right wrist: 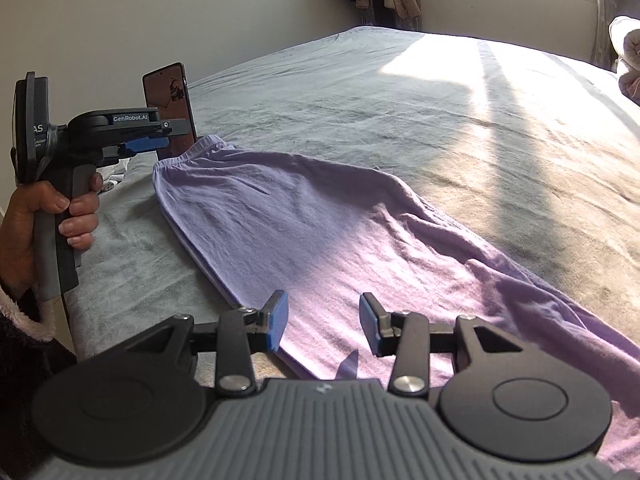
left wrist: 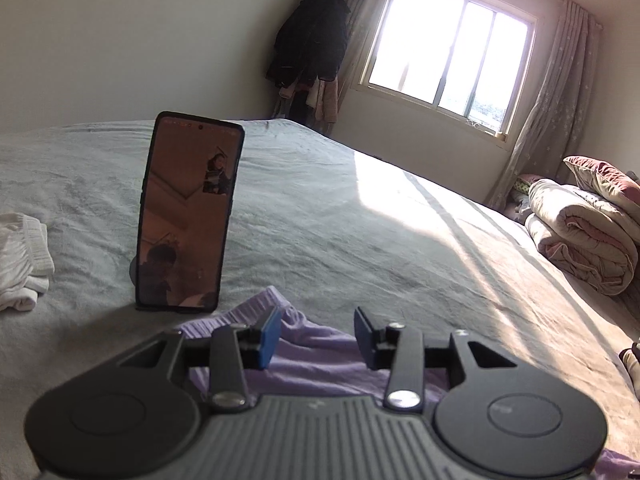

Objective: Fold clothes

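Right wrist: purple trousers [right wrist: 320,216] flat beneath right gripper [right wrist: 324,322] | jaws apart, empty | left gripper [left wrist: 316,334] likewise.

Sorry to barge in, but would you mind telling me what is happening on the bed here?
A person is folding clothes with a handheld gripper in each hand. Purple trousers lie stretched out on the grey bedsheet. The left gripper hovers open over the waistband end, near a propped-up phone. The right gripper hovers open over the leg end. Neither has hold of the fabric yet.
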The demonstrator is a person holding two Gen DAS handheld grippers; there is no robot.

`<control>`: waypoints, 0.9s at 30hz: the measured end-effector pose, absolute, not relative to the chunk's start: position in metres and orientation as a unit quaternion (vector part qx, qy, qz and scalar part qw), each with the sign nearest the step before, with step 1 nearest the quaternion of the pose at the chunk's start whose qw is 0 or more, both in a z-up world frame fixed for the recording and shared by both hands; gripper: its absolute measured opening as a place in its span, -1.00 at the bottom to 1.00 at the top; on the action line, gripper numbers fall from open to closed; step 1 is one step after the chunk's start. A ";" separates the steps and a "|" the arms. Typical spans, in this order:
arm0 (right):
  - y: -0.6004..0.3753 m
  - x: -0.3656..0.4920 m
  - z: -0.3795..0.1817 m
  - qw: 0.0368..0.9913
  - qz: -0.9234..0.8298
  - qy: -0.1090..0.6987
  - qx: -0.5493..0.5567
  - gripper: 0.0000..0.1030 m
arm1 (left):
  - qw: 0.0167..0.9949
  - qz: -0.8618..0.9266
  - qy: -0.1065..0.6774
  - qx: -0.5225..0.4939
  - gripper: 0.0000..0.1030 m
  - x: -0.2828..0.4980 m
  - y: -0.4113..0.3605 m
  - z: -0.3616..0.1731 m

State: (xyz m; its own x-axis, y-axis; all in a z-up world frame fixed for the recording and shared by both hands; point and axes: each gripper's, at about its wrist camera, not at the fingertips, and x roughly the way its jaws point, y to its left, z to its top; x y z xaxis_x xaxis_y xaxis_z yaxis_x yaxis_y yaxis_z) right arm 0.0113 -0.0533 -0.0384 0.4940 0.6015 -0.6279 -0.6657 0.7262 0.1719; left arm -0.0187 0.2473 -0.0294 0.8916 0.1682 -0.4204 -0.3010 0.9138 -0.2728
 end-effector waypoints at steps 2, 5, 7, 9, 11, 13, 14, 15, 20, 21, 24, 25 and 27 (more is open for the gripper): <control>-0.057 0.015 -0.039 0.864 0.363 0.346 -0.045 -0.14 | 0.961 0.093 0.204 -0.160 -0.19 -0.008 0.235 -0.031; -0.062 0.020 -0.038 0.865 0.360 0.348 -0.041 -0.14 | 0.967 0.044 0.206 -0.144 -0.19 0.009 0.211 -0.034; -0.066 0.028 -0.037 0.862 0.363 0.352 -0.036 -0.14 | 0.968 0.007 0.208 -0.139 -0.19 0.019 0.196 -0.037; -0.071 0.037 -0.037 0.858 0.367 0.357 -0.030 -0.14 | 0.970 -0.026 0.204 -0.129 -0.19 0.028 0.183 -0.040; -0.075 0.046 -0.038 0.854 0.370 0.363 -0.026 -0.14 | 0.972 -0.055 0.197 -0.118 -0.20 0.035 0.170 -0.044; -0.079 0.059 -0.040 0.847 0.379 0.372 -0.015 -0.14 | 0.973 -0.069 0.191 -0.112 -0.27 0.039 0.161 -0.049; -0.080 0.065 -0.040 0.844 0.383 0.374 -0.007 -0.14 | 0.972 -0.077 0.193 -0.113 -0.29 0.042 0.159 -0.052; -0.082 0.072 -0.040 0.841 0.387 0.377 0.001 -0.14 | 0.971 -0.085 0.195 -0.114 -0.30 0.045 0.158 -0.055; -0.084 0.106 -0.043 0.828 0.406 0.385 0.030 -0.14 | 0.962 -0.119 0.216 -0.121 -0.54 0.054 0.156 -0.066; -0.083 0.113 -0.044 0.826 0.408 0.386 0.034 -0.14 | 0.960 -0.126 0.221 -0.120 -0.56 0.054 0.156 -0.067; -0.081 0.131 -0.047 0.824 0.410 0.389 0.042 -0.14 | 0.952 -0.148 0.239 -0.120 -0.72 0.055 0.157 -0.073; -0.080 0.136 -0.048 0.824 0.410 0.388 0.042 -0.14 | 0.949 -0.154 0.247 -0.121 -0.80 0.056 0.158 -0.075; -0.074 0.143 -0.052 0.821 0.416 0.390 0.035 -0.14 | 0.938 -0.168 0.272 -0.130 -0.88 0.060 0.160 -0.082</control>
